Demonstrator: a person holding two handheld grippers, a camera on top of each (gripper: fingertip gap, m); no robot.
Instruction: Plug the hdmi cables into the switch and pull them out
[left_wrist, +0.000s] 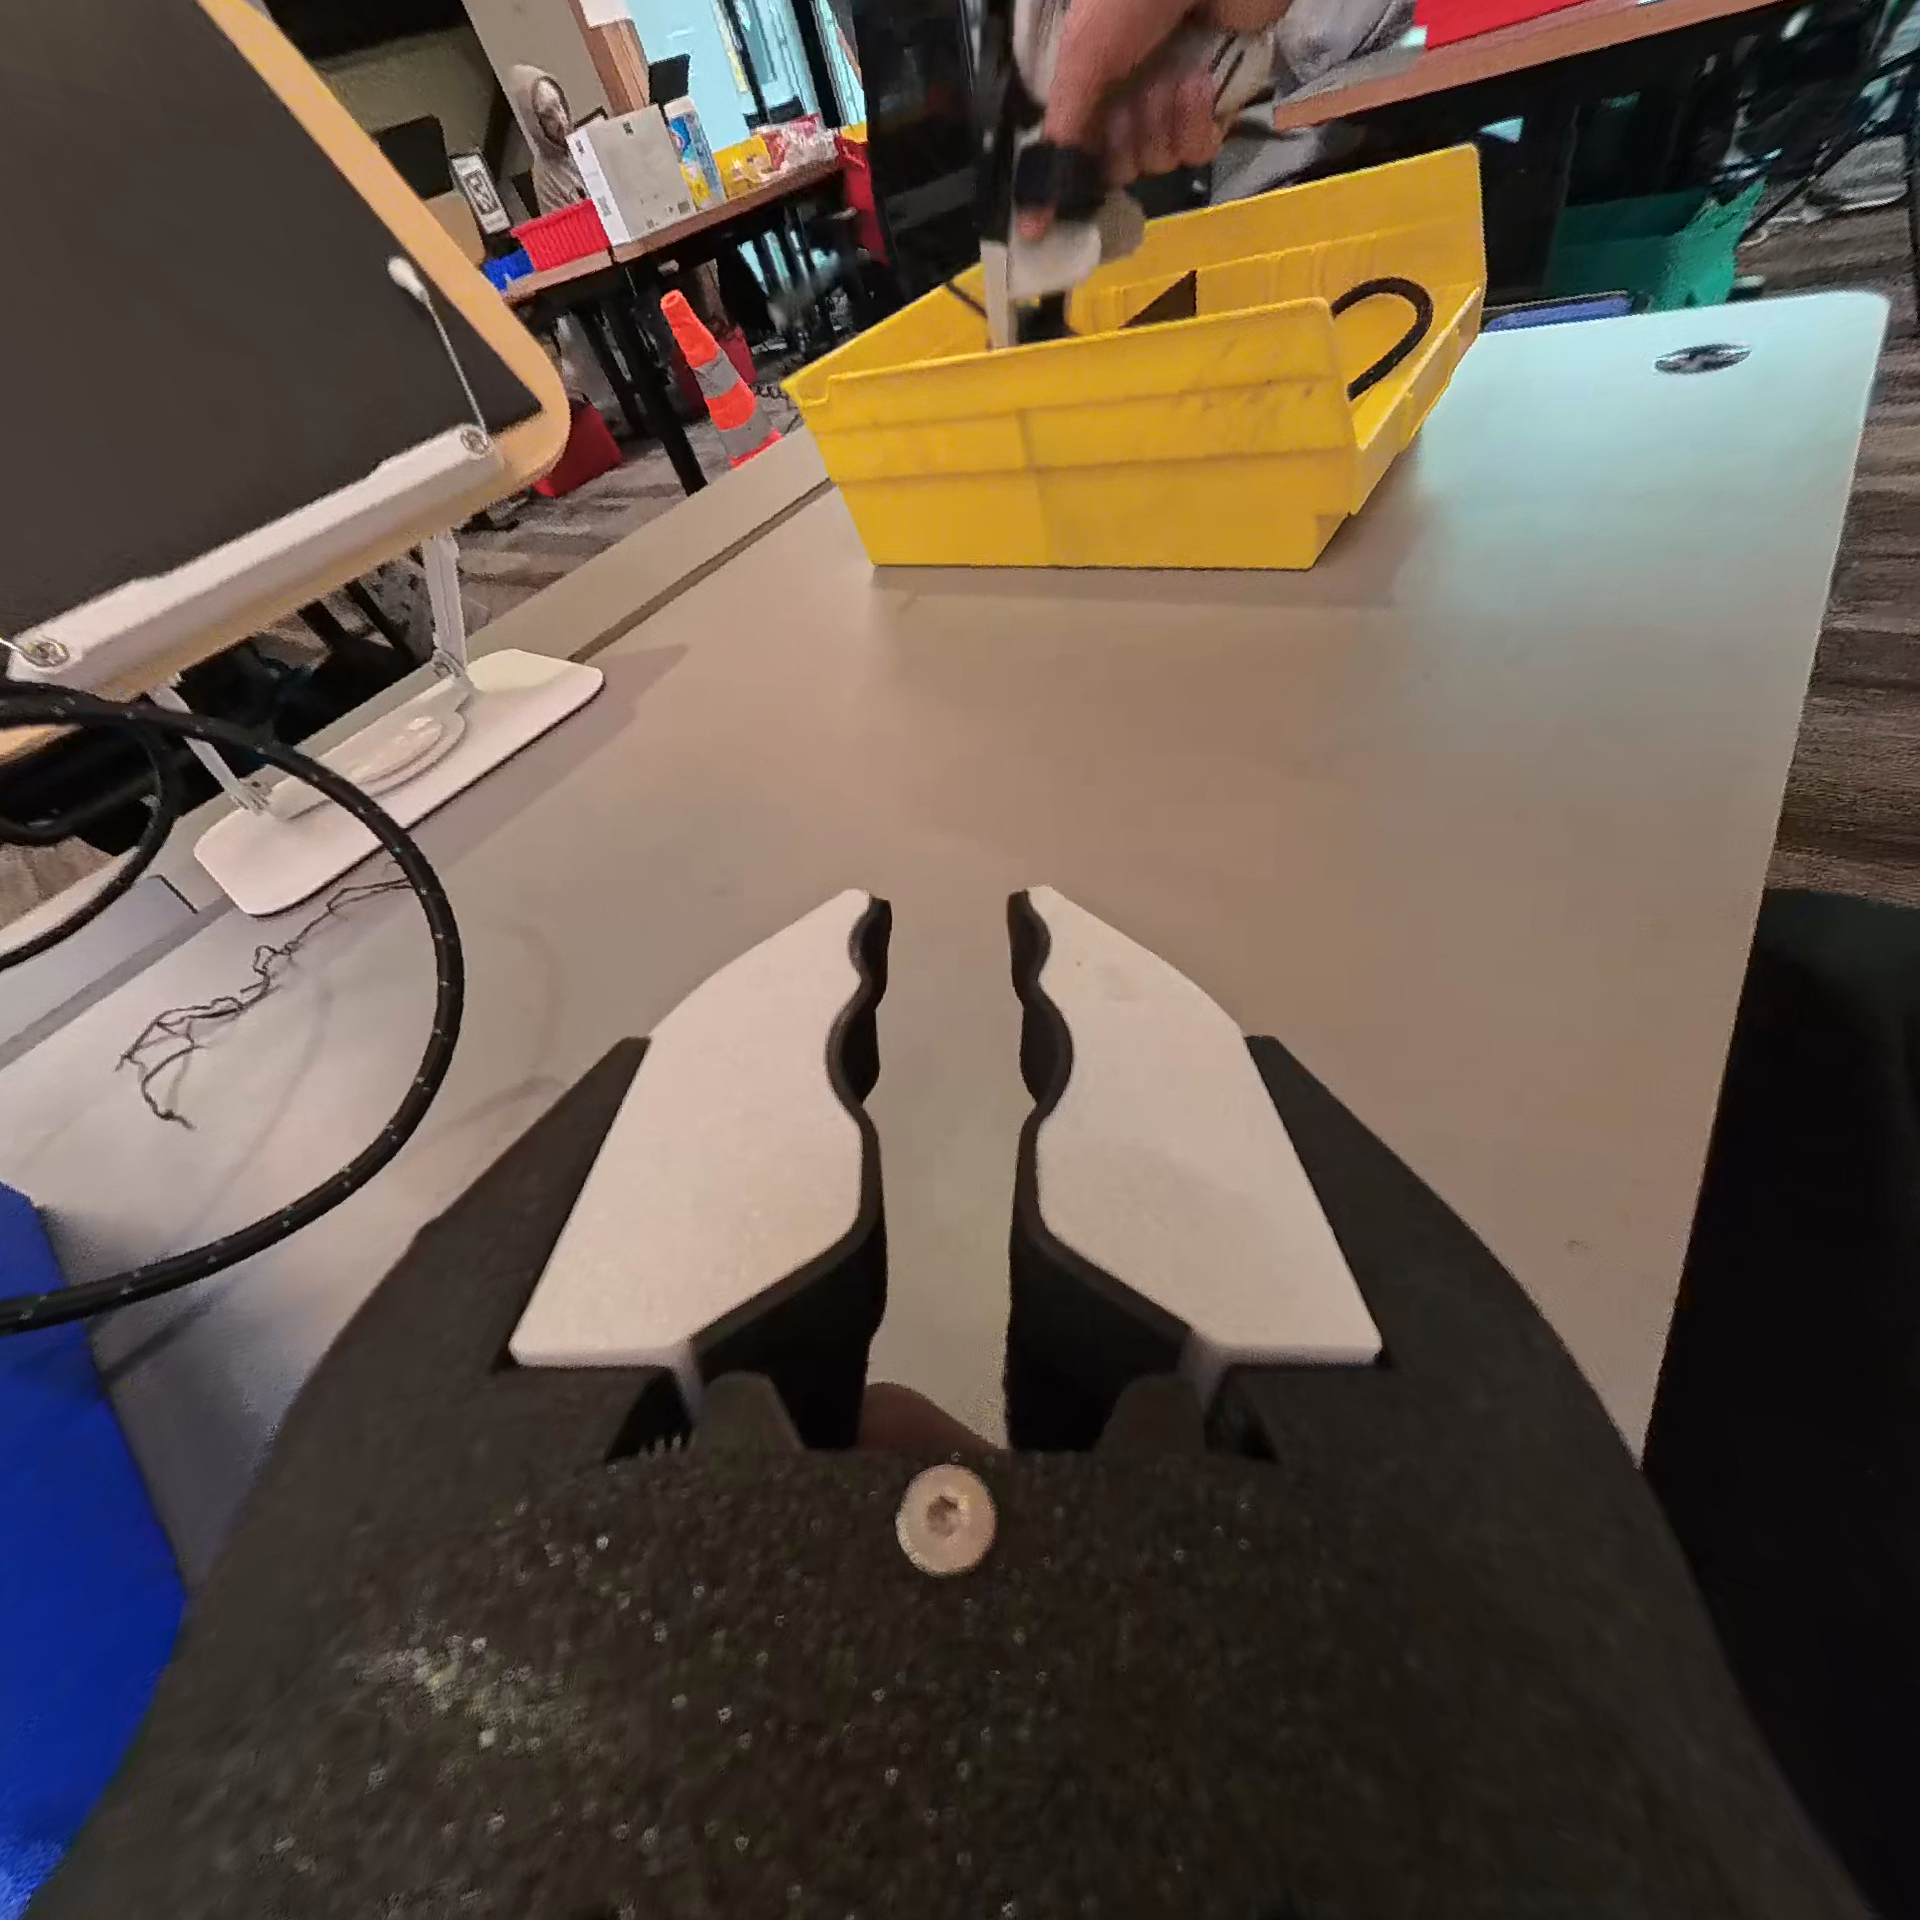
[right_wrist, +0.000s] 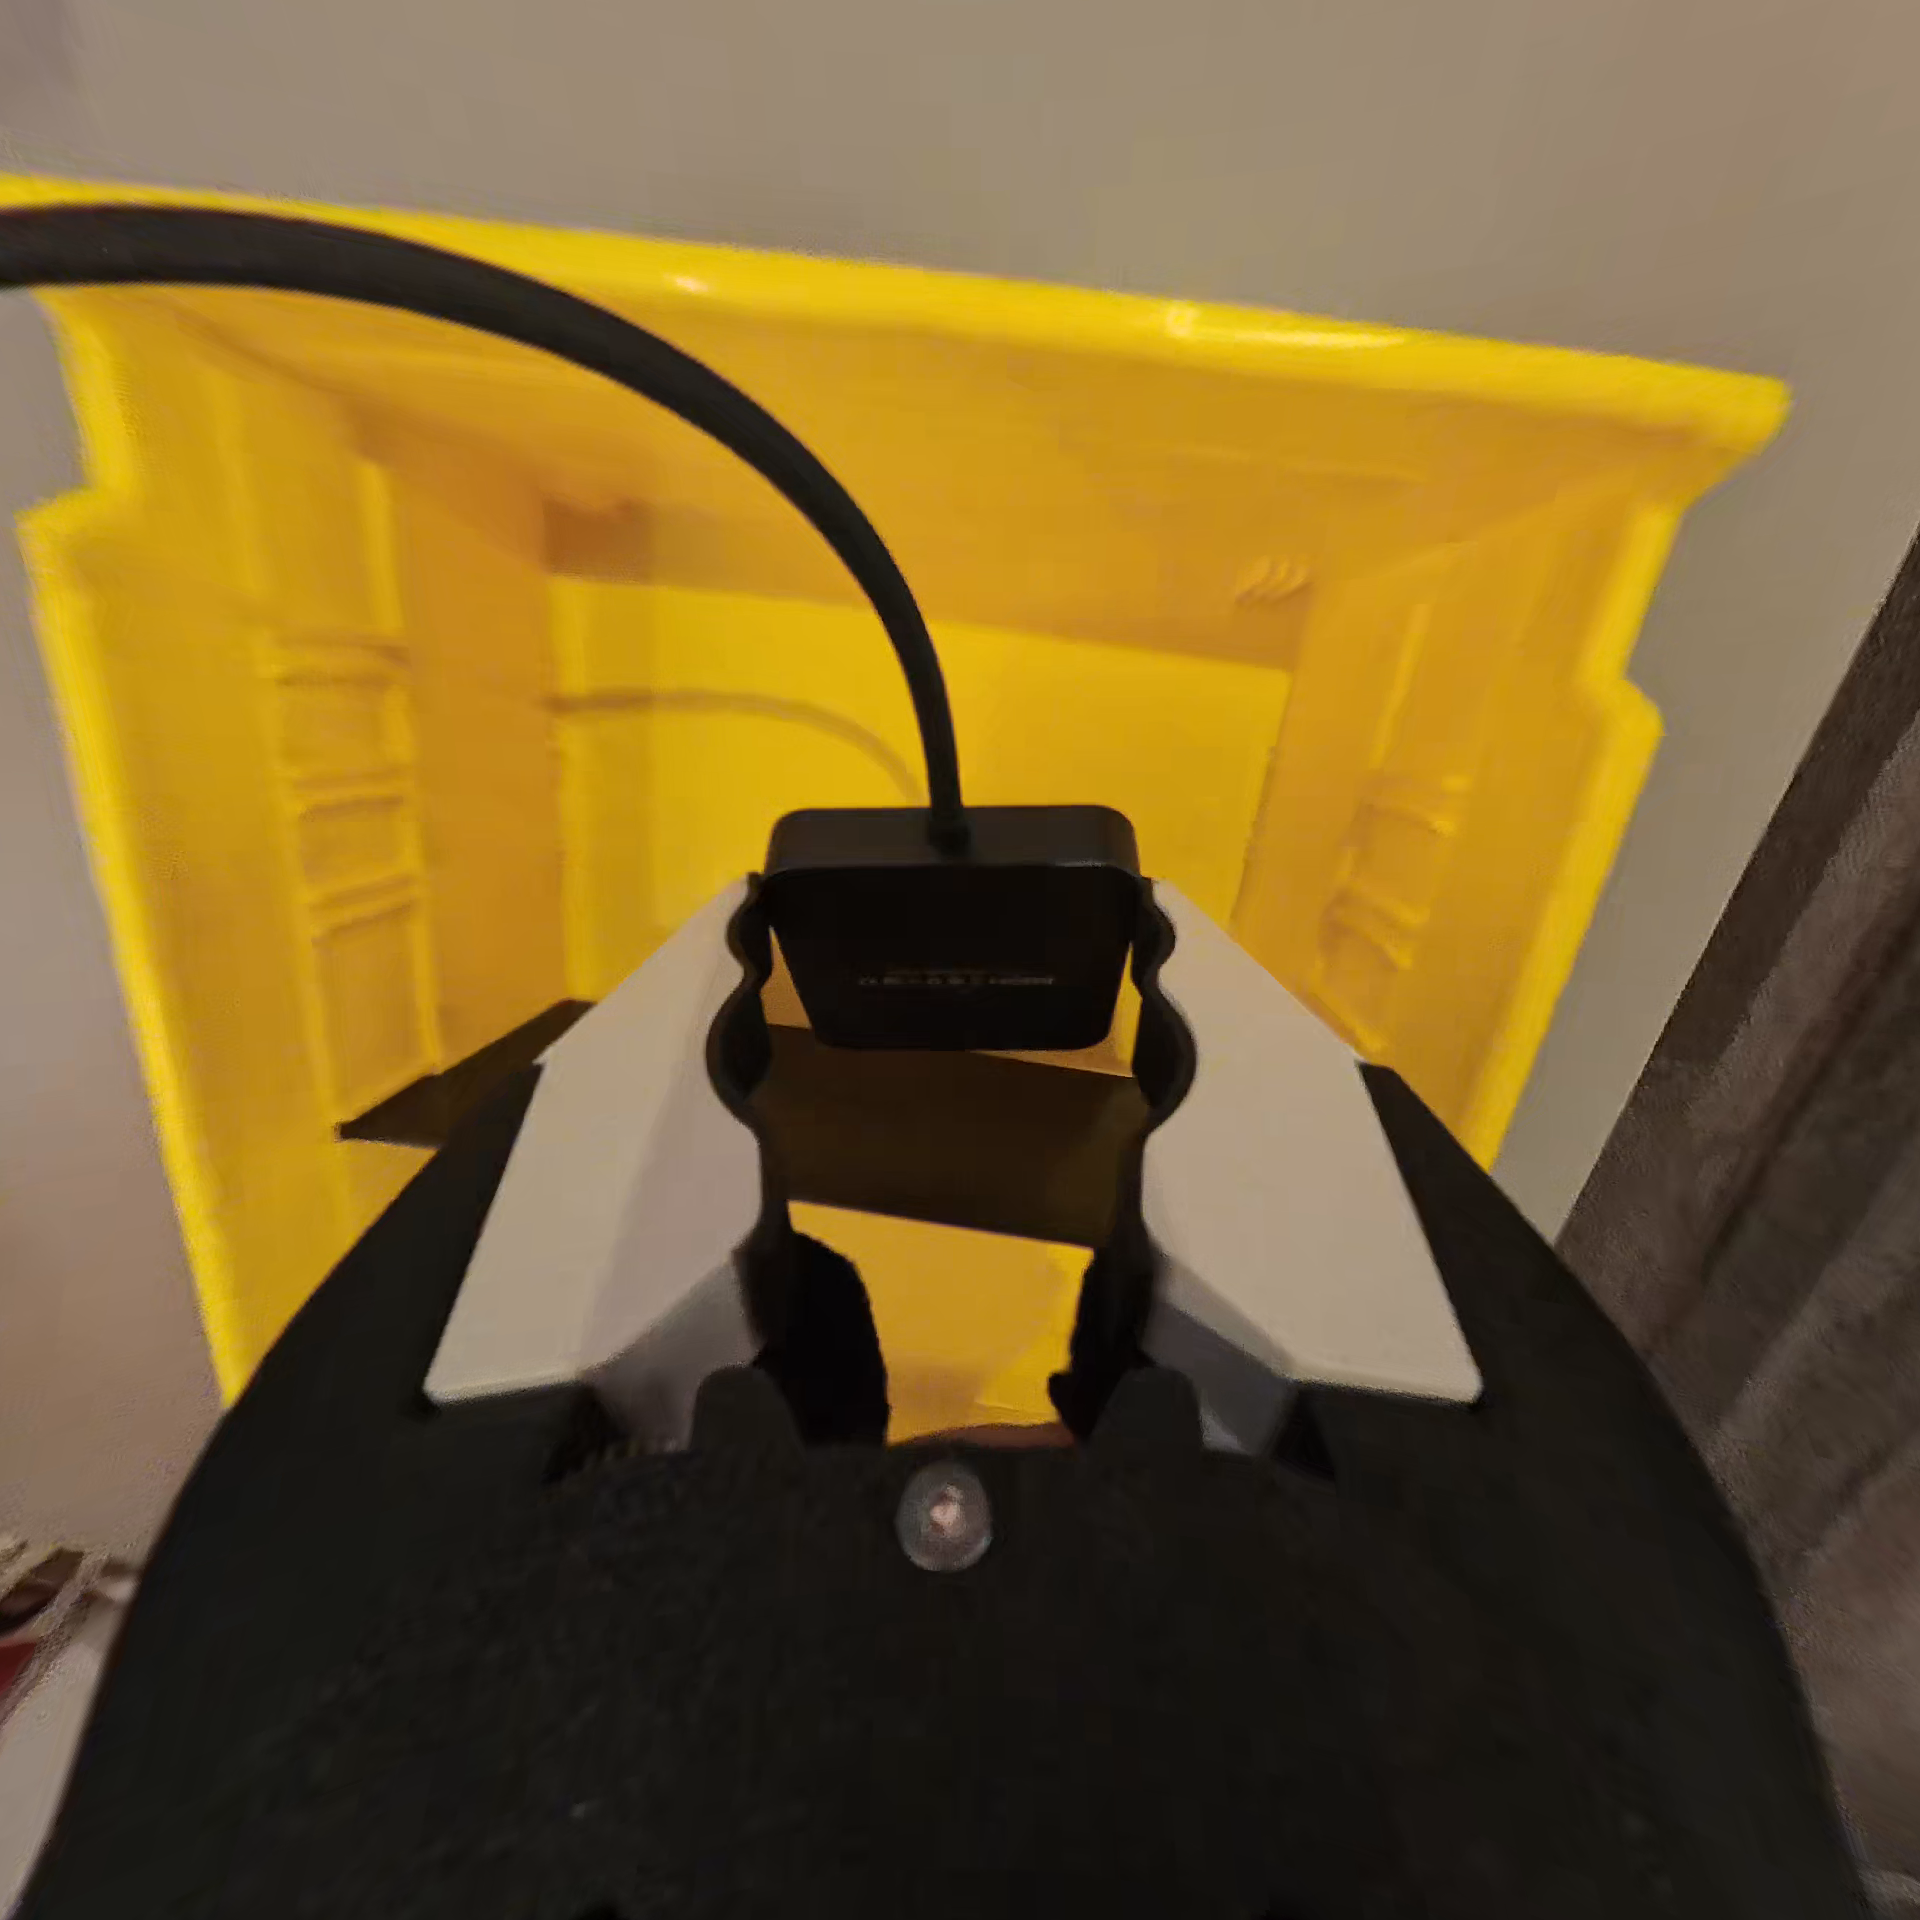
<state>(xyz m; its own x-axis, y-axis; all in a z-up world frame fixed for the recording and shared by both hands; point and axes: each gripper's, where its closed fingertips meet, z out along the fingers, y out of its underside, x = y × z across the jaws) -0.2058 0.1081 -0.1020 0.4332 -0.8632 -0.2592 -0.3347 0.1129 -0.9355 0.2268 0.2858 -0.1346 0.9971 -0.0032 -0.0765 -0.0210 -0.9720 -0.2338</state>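
Note:
In the right wrist view my right gripper is shut on a small black square switch. It holds the switch over the inside of a yellow bin. A black cable runs from the switch's far edge up and off to the left. In the left wrist view my left gripper is open with a narrow gap and empty, low over the grey table. Far ahead, the yellow bin stands on the table. The right gripper, held by a hand, points down into it. A black cable loop shows in the bin.
A black braided cable curves across the table at the left, near a frayed thread. A tilted screen on a white stand is at the left. A blue object is at the lower left. The table's edge and a dark shape are at the right. The left gripper's tips are roughly 45 cm from the right gripper's. The frayed thread lies around 35 cm away from my left fingertips.

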